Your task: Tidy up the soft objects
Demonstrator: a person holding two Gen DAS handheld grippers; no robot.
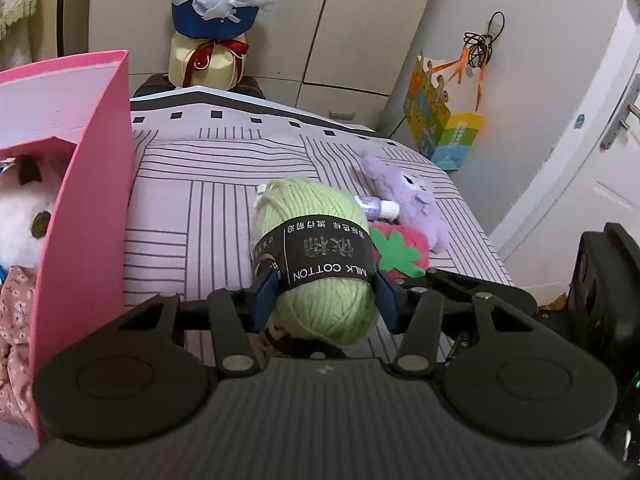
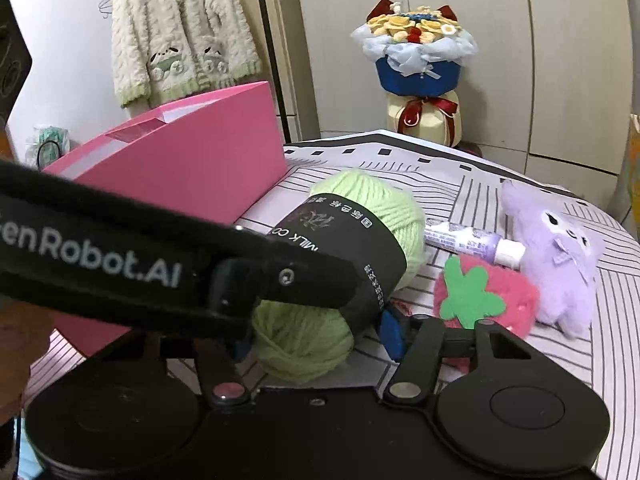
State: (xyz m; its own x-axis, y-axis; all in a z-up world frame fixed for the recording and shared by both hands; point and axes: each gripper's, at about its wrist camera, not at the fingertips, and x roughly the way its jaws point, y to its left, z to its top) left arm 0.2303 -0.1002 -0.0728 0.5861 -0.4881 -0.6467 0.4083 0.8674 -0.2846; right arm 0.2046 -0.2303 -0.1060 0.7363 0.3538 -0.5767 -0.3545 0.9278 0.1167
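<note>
Gripping a green yarn ball (image 1: 316, 256) across its black paper band, the left gripper (image 1: 322, 292), blue pads pressed into the wool on both sides, skein held above a striped table cover (image 1: 192, 216). Seen from the right wrist view as well: same yarn ball (image 2: 360, 248) in the near middle, the left tool's black arm crossing in front of it from the left. Right gripper (image 2: 320, 340) just behind and below the skein, one blue pad (image 2: 390, 334) showing to the right of the wool and the other largely hidden on the left; fingers spread fairly wide, though cannot tell whether they touch the yarn. To the left, a pink box (image 1: 100, 168), open, with a white plush toy (image 1: 24, 220) and floral fabric (image 1: 16, 320) inside. To the right of the yarn, lying on the cover: a pink strawberry plush (image 2: 488, 296) with a green leaf patch, a purple plush animal (image 2: 556, 252) farther right, and a small white-and-purple tube (image 2: 472, 242) touching the purple plush. At the far edge, beyond the table, a wrapped flower bouquet (image 2: 418, 64) standing upright; far left, a cream knitted cardigan (image 2: 180, 32) hanging.
</note>
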